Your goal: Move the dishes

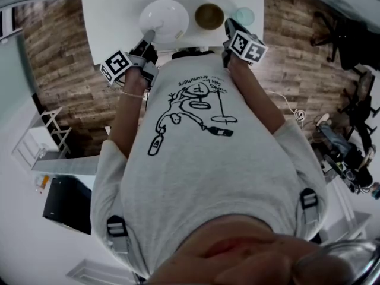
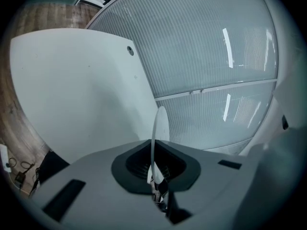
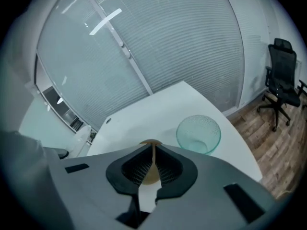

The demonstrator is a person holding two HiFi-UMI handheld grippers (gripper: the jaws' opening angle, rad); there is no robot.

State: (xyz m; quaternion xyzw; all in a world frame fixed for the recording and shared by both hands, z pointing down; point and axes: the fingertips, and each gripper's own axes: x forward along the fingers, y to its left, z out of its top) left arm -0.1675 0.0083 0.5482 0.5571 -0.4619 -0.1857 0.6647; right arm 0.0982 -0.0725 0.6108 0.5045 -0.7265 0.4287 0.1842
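"Dishes shown, and their positions?"

"Three, in a row along the near edge of the white table (image 1: 113, 16). From left to right they are a white plate (image 1: 164, 18), a brown bowl (image 1: 209, 15) and a clear glass bowl (image 1: 243, 15). The glass bowl stands alone toward the near right corner, just beside the brown bowl."

"State of the left gripper (image 1: 148, 37)?"

"Its jaws are pressed together on the near rim of the white plate. In the left gripper view the plate (image 2: 159, 128) appears edge-on as a thin blade rising from between the pads, with the table top (image 2: 72, 90) behind it."

"And the right gripper (image 1: 228, 25)?"

"Its jaws pinch the near wall of the brown bowl. In the right gripper view the tan rim (image 3: 150, 175) runs through the narrow gap between the pads. The glass bowl (image 3: 198, 134) sits beyond, to the right."

"Are the two gripped dishes resting on the table or lifted?"

"No view settles that."
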